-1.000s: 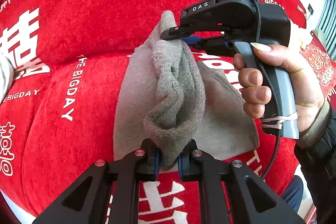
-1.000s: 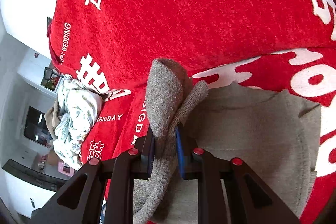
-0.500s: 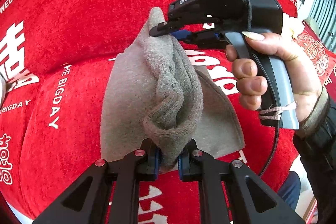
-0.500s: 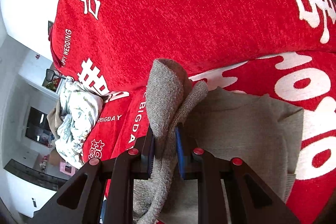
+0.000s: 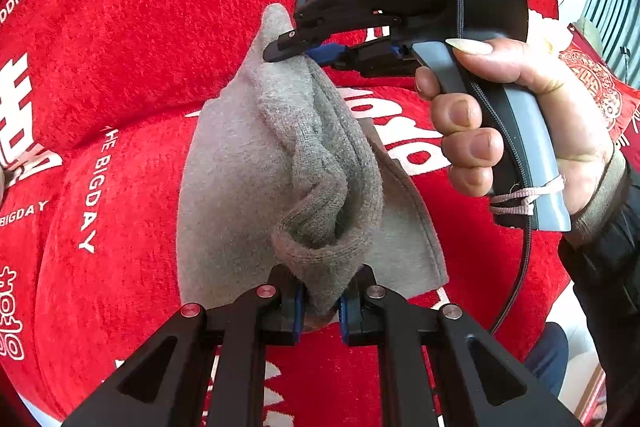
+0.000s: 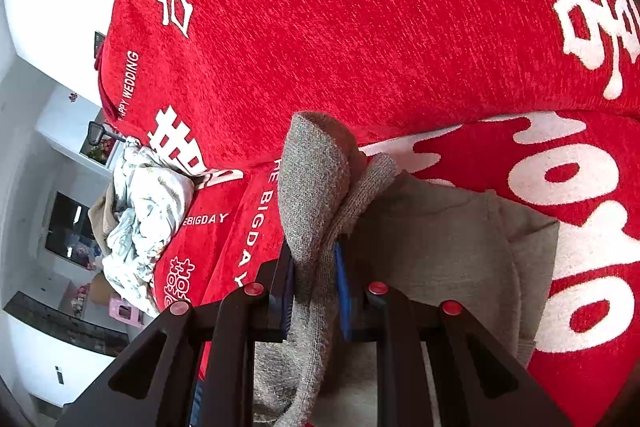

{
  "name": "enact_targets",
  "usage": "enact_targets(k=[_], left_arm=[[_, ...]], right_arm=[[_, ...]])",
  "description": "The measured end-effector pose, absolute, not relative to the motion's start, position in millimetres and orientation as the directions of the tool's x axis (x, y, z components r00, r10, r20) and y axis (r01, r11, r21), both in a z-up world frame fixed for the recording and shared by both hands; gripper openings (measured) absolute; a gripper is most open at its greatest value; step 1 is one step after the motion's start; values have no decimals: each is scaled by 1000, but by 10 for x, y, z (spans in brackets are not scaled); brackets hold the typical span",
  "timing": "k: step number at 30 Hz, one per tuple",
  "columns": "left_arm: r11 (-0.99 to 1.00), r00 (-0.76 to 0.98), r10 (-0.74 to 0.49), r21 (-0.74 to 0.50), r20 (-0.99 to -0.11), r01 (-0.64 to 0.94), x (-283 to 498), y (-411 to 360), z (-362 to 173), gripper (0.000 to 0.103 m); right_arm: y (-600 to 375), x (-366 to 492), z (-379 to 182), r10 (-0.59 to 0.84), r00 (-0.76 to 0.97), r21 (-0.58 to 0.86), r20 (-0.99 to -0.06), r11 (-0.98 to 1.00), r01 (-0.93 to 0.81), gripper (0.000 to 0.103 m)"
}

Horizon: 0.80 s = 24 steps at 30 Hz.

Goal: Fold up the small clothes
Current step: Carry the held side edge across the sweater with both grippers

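Both grippers on the one grey garment (image 5: 320, 163) right now. L gripper (image 5: 320, 301) is pinched tight on the near bunched edge, fabric bulging up betw. the blue pads. R gripper (image 5: 298, 53), seen from the L cam, is clamped on the far end, jaws narrow w/ cloth between; the R cam confirms it, R gripper (image 6: 314, 283) with a knit flap sticking up past the tips.

Key relation: garment's held ridge runs straight away from the L tool toward the R one, so long axis lies betw. the two grips, lifted and slack in the middle. The rest of it trails flat on the red cover (image 5: 140, 47) below. Each hand is at its own end; neither nearer overall.

Count: 1 grey garment in hand, 2 grippers, 1 hand (image 5: 520, 119) visible, 1 pale crumpled heap (image 6: 140, 211) well off at the side, prob. more laundry.

Next, I'd guess, the ends travel together to lay the fold.
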<state>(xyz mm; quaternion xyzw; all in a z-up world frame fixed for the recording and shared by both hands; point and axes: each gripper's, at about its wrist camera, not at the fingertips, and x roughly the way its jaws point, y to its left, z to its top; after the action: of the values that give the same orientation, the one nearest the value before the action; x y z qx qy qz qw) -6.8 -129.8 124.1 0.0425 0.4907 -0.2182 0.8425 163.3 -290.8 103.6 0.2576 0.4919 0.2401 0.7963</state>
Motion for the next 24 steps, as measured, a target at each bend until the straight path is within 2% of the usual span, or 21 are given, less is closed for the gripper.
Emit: enact_targets(k=[10, 24], left_arm=[[884, 413, -326, -119, -850, 453, -83, -1509, 1246, 13], [861, 377, -313, -93, -872, 500, -51, -1810, 1087, 13]], right_arm=[[-3073, 1640, 1054, 630, 377, 627, -679, 765, -149, 20], [-3423, 1599, 773, 647, 379, 660, -662, 743, -114, 20]])
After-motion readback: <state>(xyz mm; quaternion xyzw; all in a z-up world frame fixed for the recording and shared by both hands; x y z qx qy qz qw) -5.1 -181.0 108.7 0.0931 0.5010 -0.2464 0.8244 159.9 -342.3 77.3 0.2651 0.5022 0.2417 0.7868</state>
